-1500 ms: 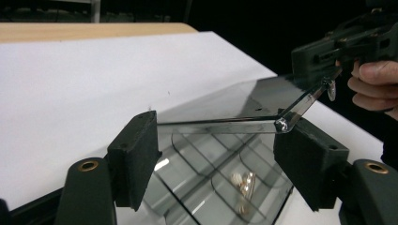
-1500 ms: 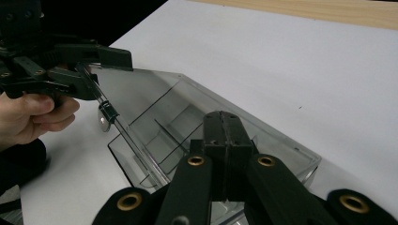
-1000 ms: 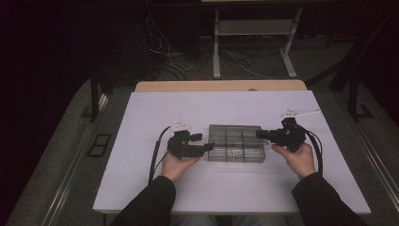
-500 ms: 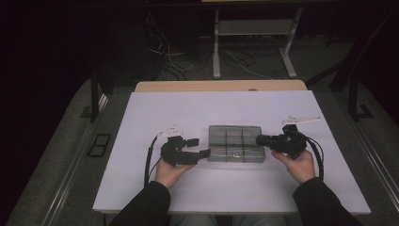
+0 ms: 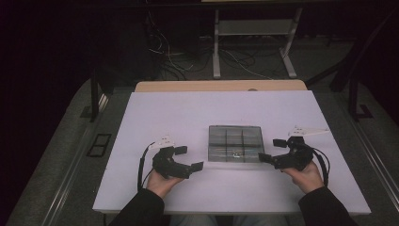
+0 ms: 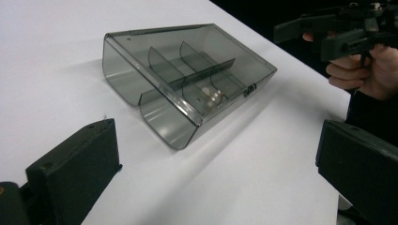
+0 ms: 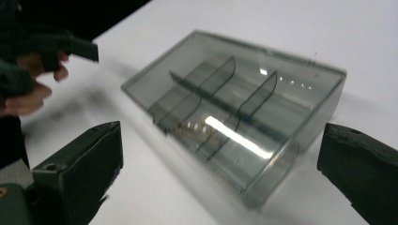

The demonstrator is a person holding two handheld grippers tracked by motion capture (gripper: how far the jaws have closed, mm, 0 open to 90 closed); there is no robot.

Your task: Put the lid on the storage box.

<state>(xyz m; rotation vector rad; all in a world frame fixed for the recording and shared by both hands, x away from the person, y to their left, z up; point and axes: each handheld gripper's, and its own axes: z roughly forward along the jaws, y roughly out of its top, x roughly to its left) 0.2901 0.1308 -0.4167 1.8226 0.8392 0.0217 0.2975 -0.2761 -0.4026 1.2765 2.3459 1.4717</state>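
Both hands pulled away from box [image 5: 235,143] | left gripper [image 5: 190,159], right gripper [image 5: 269,150]: jaws just opened wide, holding nothing | box lies flat, long side running left-right.

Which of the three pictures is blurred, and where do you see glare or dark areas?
Right gripper view: blurred by motion, with bright glare streaks on the lid of the smoky plastic box. Left gripper view: sharp, the box casting a soft shadow on the white table. High view: the table is lit, but the floor and background around it are very dark.

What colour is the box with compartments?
Smoky transparent grey box; clearest in the left gripper view.
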